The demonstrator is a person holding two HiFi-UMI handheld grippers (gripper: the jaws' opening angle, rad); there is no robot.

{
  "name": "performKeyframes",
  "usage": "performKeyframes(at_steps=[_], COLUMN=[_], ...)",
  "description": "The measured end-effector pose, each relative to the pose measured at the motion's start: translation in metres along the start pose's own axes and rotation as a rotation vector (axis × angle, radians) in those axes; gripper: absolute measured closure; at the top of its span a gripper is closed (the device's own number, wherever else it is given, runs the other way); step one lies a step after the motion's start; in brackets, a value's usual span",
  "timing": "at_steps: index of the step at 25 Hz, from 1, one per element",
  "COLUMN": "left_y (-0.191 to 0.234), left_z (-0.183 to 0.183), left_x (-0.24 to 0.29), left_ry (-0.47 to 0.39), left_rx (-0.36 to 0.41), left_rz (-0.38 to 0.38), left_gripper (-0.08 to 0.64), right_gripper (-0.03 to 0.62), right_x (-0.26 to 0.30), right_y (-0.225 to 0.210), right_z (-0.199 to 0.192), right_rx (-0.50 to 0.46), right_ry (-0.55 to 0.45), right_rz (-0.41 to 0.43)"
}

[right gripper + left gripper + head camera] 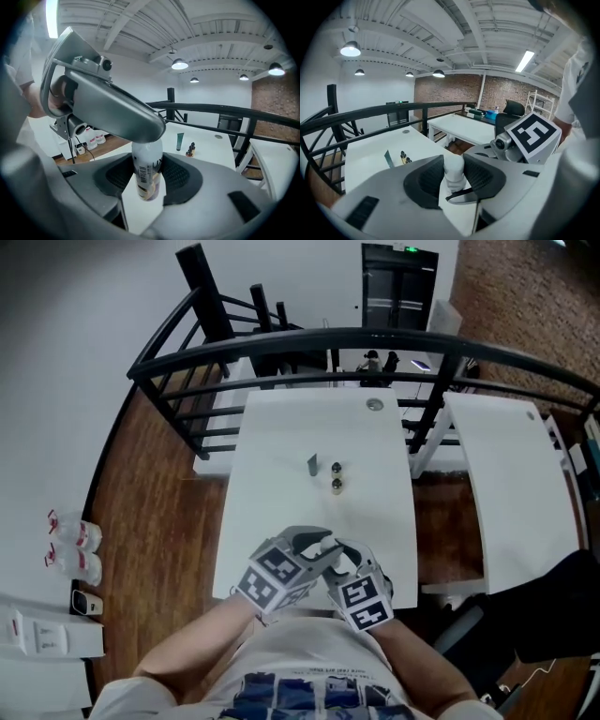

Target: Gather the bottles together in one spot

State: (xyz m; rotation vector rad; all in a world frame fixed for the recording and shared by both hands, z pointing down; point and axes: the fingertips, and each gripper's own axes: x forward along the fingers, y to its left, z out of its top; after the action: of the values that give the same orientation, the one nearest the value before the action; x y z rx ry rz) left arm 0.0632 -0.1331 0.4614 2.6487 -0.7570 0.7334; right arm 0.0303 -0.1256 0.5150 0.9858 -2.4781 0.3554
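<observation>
1. The left gripper (453, 177) and the right gripper (147, 177) meet tip to tip over the near end of the white surface (281, 512), close to the person's body.
2. Both hold the same white bottle (149, 161).
3. The left fingers (425, 179) pinch the bottle's plain white upper end, which stands up between their dark pads.
4. The right fingers (181, 176) pinch the bottle's body, where a barcode and dark lettering show. The lower end, with some purple and yellow print, points towards that gripper's camera.
5. In the right gripper view the left gripper lies across the top of the bottle and hides that end.
6. Further up the surface, well apart from the grippers, a green tube (312, 465) stands upright.
7. Just beside the tube stand two small bottles (336, 476) with dark caps, one right behind the other.
8. A round grommet (375, 404) sits near the far edge of the surface, and a black railing (281, 341) curves behind it.
9. A second white table (506, 484) stands to the right.
10. Clear jugs (80, 538) rest on the wooden floor (169, 502) at the left.
</observation>
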Motion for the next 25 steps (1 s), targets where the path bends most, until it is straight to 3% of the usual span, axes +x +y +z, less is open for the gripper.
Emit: performKeyframes(at_steps=[6,9,13,20,25], left_y=[0.004,0.021,0.058,0.127,0.16], left_z=[0.002,-0.001,-0.013,-0.032,-0.032], left_x=[-0.023,-0.034,-0.037,0.004,0.043], left_ry=[-0.025,-0.033,-0.028,-0.037,-0.069], left_rx=[-0.001,0.014,0.016,0.036,0.034], left_rz=[-0.038,-0.012,0.039,0.142,0.177], left_gripper=[0.426,0.426,0.426,0.426,0.426], right_gripper=[0.386,0.342,0.31,0.199,0.199], right_x=[0.003,-0.002,-0.019,-0.061,-0.087], right_y=[0.014,0.014,0.007,-0.021,-0.04], right_z=[0.012,0.005,-0.017,-0.057,-0.073], right_rx=[0.003,0.022,0.122,0.259,0.292], right_ry=[-0.052,-0.034,-0.017,0.029,0.045], right_rz=[-0.025,-0.055,-0.085,-0.162,-0.205])
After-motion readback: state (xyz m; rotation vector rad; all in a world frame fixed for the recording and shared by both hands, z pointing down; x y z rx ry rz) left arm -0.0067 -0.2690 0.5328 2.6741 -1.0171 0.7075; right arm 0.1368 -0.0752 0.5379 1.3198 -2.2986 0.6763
